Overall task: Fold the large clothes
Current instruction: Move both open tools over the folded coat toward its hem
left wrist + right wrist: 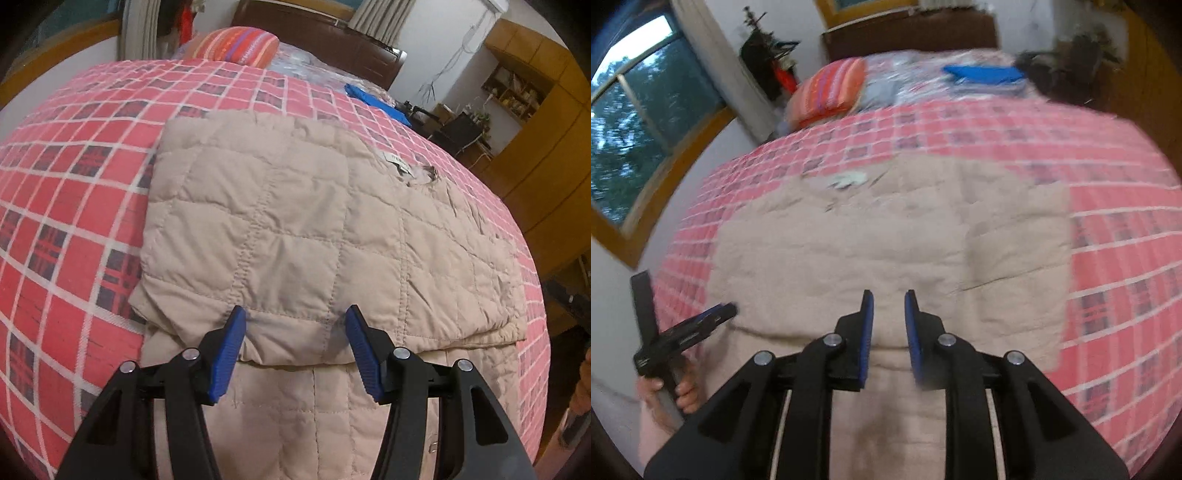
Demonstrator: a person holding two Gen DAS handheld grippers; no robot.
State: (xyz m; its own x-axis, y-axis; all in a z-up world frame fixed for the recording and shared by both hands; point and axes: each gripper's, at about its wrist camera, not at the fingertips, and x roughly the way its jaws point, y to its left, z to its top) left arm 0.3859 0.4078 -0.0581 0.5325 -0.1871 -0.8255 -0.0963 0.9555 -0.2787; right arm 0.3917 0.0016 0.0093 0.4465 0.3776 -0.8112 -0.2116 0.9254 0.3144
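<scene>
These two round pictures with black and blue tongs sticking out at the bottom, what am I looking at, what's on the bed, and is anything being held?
No robot here: a person holds a hand-operated claw in each hand, each with a fisheye camera looking along its blue-padded fingers. One picture is from the left claw, the other from the right claw. In the right view the left claw and the hand holding it show at the lower left. On the red checked bedspread lies a beige quilted jacket, partly folded. Both claws are open above its near edge, holding nothing. Farther back lies a striped orange pillow.
</scene>
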